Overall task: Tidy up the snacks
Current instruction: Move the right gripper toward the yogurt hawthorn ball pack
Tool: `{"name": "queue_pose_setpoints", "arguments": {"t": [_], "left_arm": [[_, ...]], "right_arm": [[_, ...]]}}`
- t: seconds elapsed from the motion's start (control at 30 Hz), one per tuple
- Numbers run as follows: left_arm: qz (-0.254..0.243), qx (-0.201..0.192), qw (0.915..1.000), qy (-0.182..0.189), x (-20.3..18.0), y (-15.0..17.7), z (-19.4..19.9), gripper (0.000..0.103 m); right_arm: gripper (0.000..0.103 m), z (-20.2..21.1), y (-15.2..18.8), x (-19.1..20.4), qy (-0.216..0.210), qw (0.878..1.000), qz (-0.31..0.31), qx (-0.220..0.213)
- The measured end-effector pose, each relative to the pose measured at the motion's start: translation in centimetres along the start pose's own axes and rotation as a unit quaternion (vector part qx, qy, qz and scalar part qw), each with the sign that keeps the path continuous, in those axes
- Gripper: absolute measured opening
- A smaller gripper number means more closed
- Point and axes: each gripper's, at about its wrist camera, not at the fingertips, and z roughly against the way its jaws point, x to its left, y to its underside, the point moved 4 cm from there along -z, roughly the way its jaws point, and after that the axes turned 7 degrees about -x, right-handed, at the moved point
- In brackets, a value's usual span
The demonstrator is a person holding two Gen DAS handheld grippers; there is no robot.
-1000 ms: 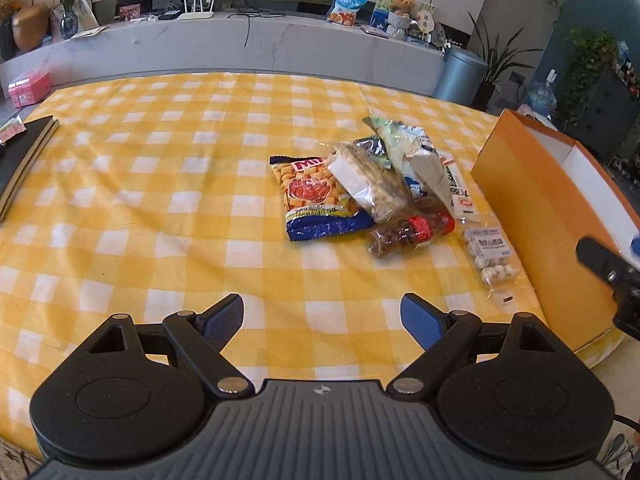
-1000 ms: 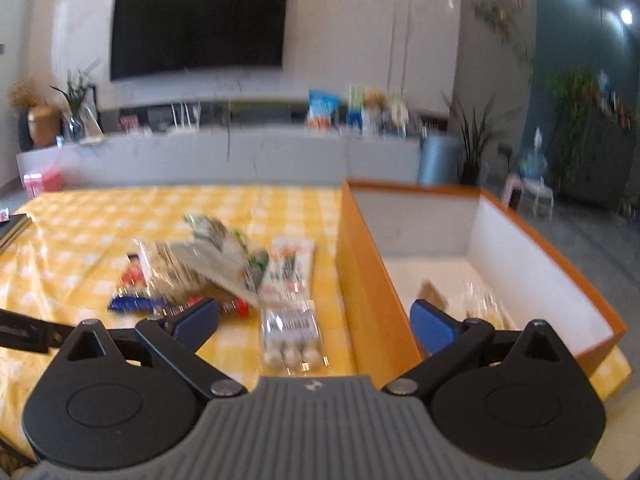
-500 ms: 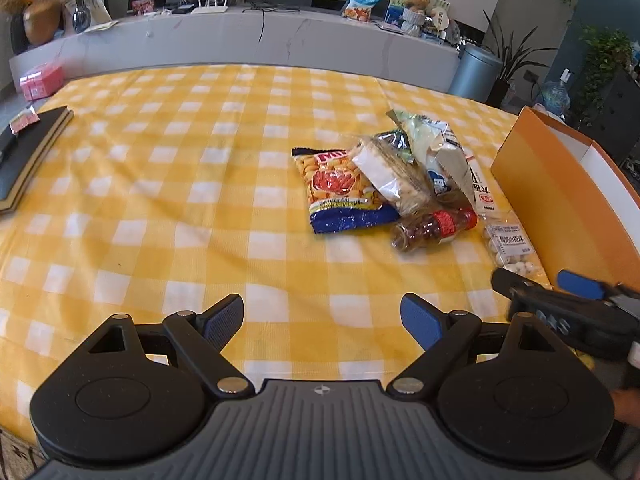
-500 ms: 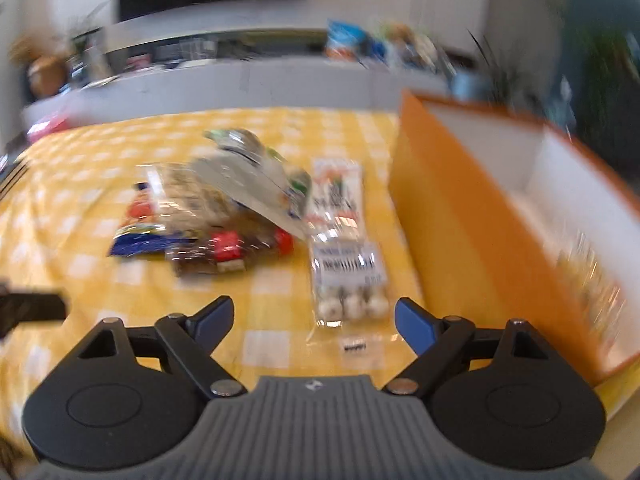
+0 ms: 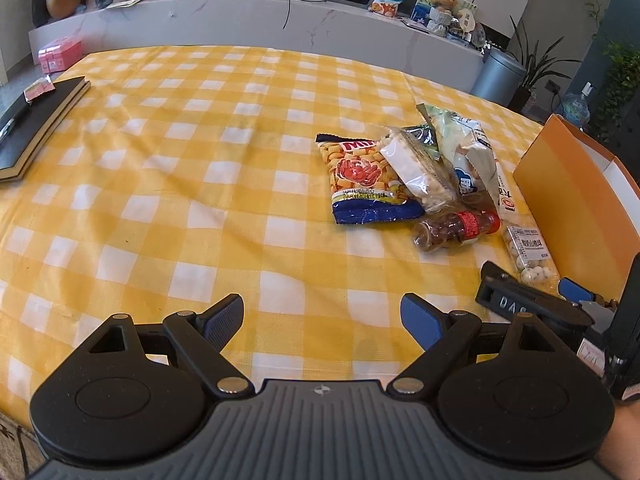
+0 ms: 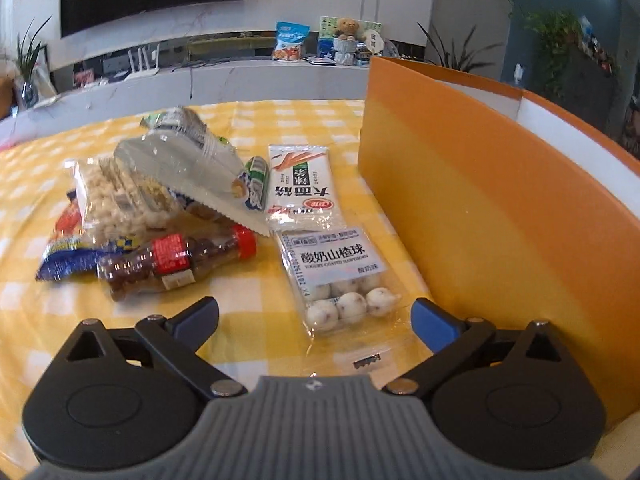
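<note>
A pile of snacks lies on the yellow checked cloth: a peanut bag (image 5: 360,176), a rice bar (image 6: 116,204), a crinkled clear bag (image 6: 188,168), a white stick packet (image 6: 300,188) and a red-capped bottle (image 6: 176,264). Nearest me is a clear packet of white yogurt balls (image 6: 336,268), flat beside the orange box (image 6: 480,208). My right gripper (image 6: 314,316) hangs low over that packet's near end, jaws opening wide, pads not touching it. The left wrist view shows its fingers (image 5: 516,302) by the box (image 5: 572,200). My left gripper (image 5: 322,314) is open over bare cloth.
A black notebook with a pen (image 5: 36,120) lies at the table's left edge, a pink box (image 5: 60,54) beyond it. A grey bin (image 5: 496,76) and a white counter stand behind the table. A person's wrist (image 5: 616,440) shows at lower right.
My right gripper has come down and leftward, from facing into the orange box to low over the ball packet; its jaws narrowed, then widened. The left gripper has hardly moved.
</note>
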Motion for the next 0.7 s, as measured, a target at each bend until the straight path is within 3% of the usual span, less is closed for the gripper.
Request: {"name": "queue_pose_setpoints", "arguments": {"t": [0.13,0.23,0.43,0.53,0.6,0.67,0.7], "left_arm": [[0.000,0.006,1.0000,-0.004,0.0,0.2,-0.2,0.103],[0.003,0.013,0.9999,-0.005,0.1,0.3,-0.4,0.103],[0.011,0.012,0.9999,-0.004,0.4,0.2,-0.1,0.103],[0.012,0.011,0.9999,-0.005,0.4,0.2,0.0,0.103],[0.013,0.011,0.9998,-0.004,0.4,0.1,0.0,0.103],[0.014,0.011,0.9998,-0.002,0.3,0.1,0.1,0.103],[0.015,0.010,0.9998,-0.001,0.3,0.1,0.1,0.103]], "right_arm": [[0.094,0.3,0.3,-0.1,-0.016,1.000,0.019,0.003],[0.069,1.1,0.5,-0.5,-0.018,1.000,0.018,-0.006],[0.045,2.4,0.9,-0.1,-0.057,0.997,0.043,-0.001],[0.046,2.7,0.8,0.0,-0.064,0.997,0.039,0.005],[0.059,2.9,0.6,-0.1,-0.043,0.998,0.038,-0.011],[0.083,2.9,0.4,-0.1,-0.013,0.999,0.043,-0.028],[0.086,2.7,0.3,-0.2,0.002,0.998,0.045,-0.034]]}}
